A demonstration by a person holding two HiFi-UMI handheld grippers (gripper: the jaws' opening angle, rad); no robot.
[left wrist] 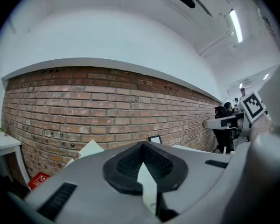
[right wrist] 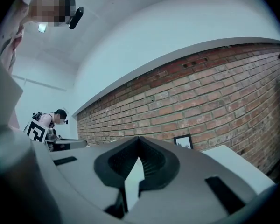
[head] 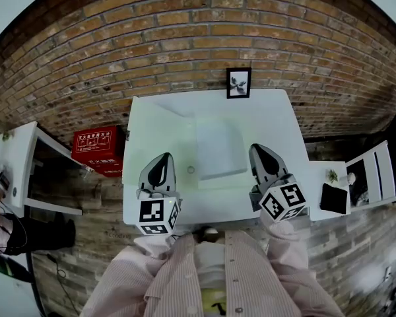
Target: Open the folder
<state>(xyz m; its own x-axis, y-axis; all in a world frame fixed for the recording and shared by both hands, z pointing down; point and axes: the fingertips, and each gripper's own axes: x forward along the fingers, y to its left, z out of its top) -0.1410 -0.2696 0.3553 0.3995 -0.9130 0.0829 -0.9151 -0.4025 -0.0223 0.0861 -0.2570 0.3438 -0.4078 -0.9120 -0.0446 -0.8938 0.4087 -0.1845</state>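
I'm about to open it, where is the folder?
Head view: the folder lies flat on the table, just left of the right tongs, picture frame beyond it.

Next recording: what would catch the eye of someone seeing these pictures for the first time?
The red-brown brick wall fills the background, with a white table pushed against it and a small black-framed picture at the table's far edge. A pale folder lies flat mid-table. The left gripper and right gripper are over the near edge on either side of it, jaws together and empty.
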